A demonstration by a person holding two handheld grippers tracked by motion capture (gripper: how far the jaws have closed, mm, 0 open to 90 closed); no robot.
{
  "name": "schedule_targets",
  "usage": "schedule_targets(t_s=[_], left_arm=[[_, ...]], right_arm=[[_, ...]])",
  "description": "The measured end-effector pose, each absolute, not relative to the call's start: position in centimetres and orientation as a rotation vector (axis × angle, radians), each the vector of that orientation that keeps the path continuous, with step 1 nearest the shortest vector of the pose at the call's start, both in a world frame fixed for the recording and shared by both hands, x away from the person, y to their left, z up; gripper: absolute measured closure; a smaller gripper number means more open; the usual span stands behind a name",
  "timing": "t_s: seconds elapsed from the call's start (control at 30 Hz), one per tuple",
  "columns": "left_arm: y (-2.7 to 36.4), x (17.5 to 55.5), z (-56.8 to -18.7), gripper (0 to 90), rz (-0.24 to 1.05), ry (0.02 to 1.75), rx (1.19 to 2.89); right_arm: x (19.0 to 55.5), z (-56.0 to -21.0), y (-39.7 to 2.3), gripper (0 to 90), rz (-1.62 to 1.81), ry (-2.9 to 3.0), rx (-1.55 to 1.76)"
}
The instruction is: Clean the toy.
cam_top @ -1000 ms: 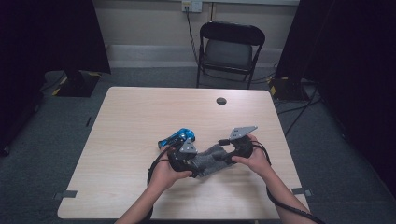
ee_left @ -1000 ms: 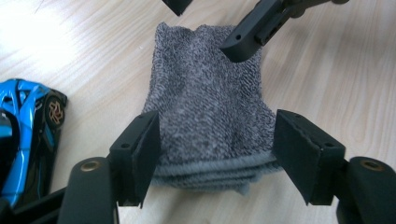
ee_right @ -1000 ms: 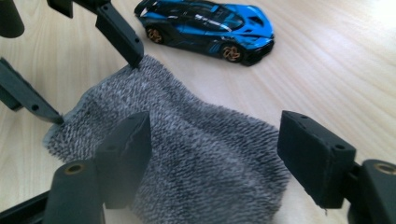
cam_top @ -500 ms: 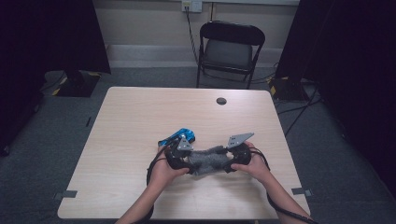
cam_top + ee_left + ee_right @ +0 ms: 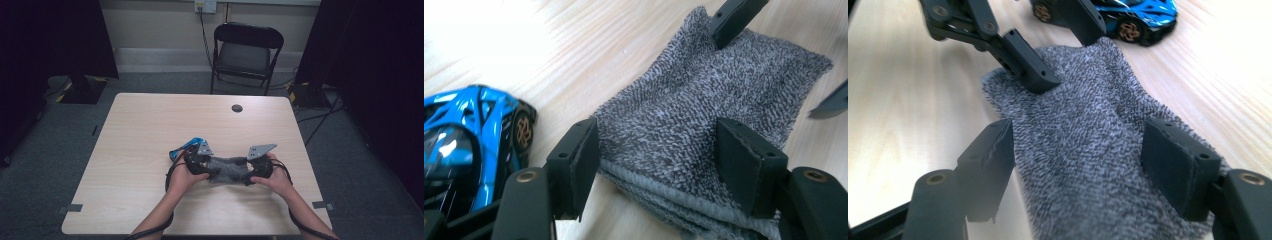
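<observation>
Your left hand-held gripper [image 5: 656, 150] and right hand-held gripper [image 5: 1078, 150] each straddle an end of the folded grey cloth [image 5: 227, 170] near the desk's [image 5: 150, 125] front edge — jaws have just been closing, pads not yet pressing. Pinch only the top layer and the fold spills. The blue toy car [image 5: 471, 135] sits just beside your left jaw — easily nudged.

A folded terry cloth [image 5: 719, 95] is flecked grey and dark charcoal. The glossy toy sports car [image 5: 471, 135] is bright blue and black with bronze wheels. The wooden table [image 5: 150, 130] is pale beige.
</observation>
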State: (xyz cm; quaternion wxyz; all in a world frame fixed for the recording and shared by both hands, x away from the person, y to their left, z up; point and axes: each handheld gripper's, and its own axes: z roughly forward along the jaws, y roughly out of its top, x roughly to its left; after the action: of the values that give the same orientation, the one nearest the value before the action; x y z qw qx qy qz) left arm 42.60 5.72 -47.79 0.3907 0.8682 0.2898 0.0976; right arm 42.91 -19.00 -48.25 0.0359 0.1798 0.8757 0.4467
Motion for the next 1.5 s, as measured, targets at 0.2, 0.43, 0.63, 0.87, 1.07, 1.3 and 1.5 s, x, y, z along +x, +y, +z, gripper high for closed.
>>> schedule_targets(t_s=[0.2, 0.43, 0.63, 0.87, 1.07, 1.3, 1.5], left_arm=[[5.6, 42.7, -46.9, 32.5, 0.241, 0.713, 2.178], [7.3, 43.8, -45.3, 24.6, 0.277, 0.749, 2.178], [9.5, 44.9, -44.6, 16.8, 0.326, 0.824, 2.152], [12.2, 46.1, -45.0, 16.6, 0.347, 0.901, 2.156], [12.9, 47.1, -46.2, 16.3, 0.36, 0.93, 2.195], [12.7, 48.0, -47.5, 16.2, 0.321, 0.948, 2.21], [12.5, 48.1, -48.7, 16.4, 0.331, 0.95, 2.251]], right_arm=[[43.7, -49.0, -19.0, 31.4, 1.321, 2.693, 0.593], [43.5, -49.4, -18.8, 36.0, 1.253, 2.679, 0.611], [43.2, -49.7, -19.0, 45.9, 1.234, 2.631, 0.667], [43.0, -49.8, -19.6, 54.7, 1.238, 2.582, 0.723], [42.9, -50.0, -19.7, 57.6, 1.259, 2.557, 0.766], [42.9, -50.0, -19.6, 57.5, 1.255, 2.551, 0.763], [42.8, -50.0, -19.6, 57.4, 1.253, 2.551, 0.761]])
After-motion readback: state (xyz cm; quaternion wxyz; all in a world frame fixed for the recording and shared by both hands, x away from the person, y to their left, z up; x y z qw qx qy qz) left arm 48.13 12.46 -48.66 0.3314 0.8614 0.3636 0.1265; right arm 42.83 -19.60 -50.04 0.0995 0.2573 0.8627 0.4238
